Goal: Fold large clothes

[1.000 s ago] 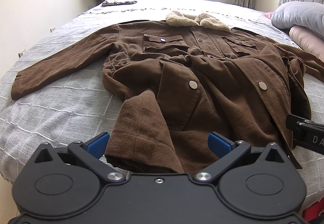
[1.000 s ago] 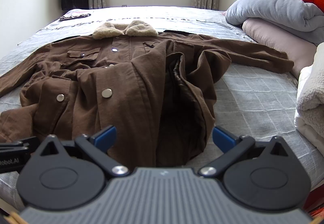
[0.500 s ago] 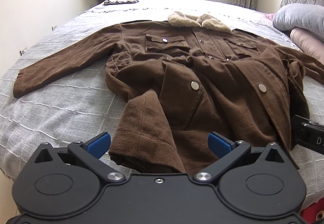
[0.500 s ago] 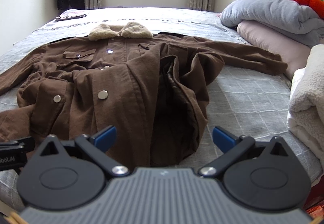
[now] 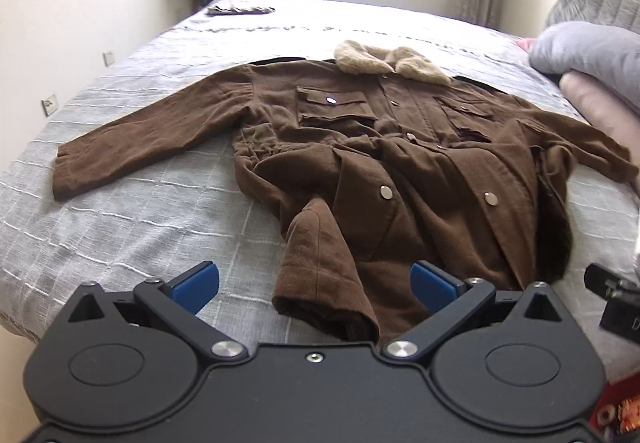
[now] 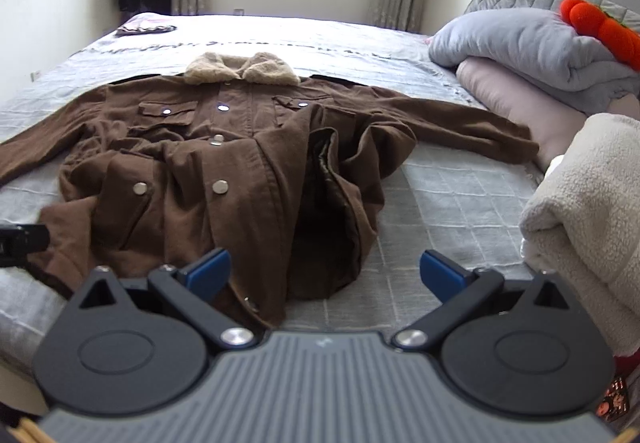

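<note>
Brown coat (image 5: 384, 179) is spread face-up on the grey bed (image 5: 132, 227), hem nearest both grippers, fleece collar (image 5: 390, 59) pointed toward the window; its long axis runs away from the cameras. Left gripper (image 5: 314, 279) and right gripper (image 6: 324, 271) are held spread wide, empty, above the hem. Sleeves are extended sideways.

Both views have drawn back and risen over the last second. In the left wrist view the brown coat (image 5: 400, 171) sits farther off, more of the grey bedspread (image 5: 132, 227) shows near the left hand-held gripper (image 5: 314, 279), and the coat's near hem has slipped right of centre between the open jaws. In the right wrist view the coat's hem has receded from the right hand-held gripper (image 6: 326, 271), whose far jaw now hangs over bare bedspread, and the cream blanket (image 6: 588, 211) at right looms larger
</note>
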`<state>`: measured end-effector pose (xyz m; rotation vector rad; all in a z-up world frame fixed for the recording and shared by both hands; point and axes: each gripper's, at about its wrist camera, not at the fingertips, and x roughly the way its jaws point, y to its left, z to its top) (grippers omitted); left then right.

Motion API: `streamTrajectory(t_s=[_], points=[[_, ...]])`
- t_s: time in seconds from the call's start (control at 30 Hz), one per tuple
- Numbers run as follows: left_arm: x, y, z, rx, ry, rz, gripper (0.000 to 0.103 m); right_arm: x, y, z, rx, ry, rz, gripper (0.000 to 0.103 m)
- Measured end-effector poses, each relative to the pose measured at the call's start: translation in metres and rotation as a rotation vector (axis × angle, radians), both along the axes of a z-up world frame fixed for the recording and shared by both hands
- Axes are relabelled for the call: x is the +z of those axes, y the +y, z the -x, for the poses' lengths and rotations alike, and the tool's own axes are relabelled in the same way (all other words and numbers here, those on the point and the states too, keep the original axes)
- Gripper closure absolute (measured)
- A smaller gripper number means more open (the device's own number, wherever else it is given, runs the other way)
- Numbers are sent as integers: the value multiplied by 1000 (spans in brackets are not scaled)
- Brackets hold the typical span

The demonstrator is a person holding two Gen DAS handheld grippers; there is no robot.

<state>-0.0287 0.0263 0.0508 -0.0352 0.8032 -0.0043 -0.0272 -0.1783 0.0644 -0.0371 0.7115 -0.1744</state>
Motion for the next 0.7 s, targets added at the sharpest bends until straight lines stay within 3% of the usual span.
streamTrajectory(t_s=[0.17,0.3,0.47,0.57,0.7], points=[[19,17,-1,-78,-28,46,0,18,-14,-13,51,9,-68,0],[27,27,-28,-136,7,60,0,22,-34,-35,83,20,-133,0],[39,45,-56,-195,-19,141,0,22,-65,-67,110,51,-301,0],[48,53,-67,-209,-49,105,0,23,-72,-83,122,65,-311,0],[55,69,-84,-224,-4,45,0,27,-82,-104,143,69,-280,0]])
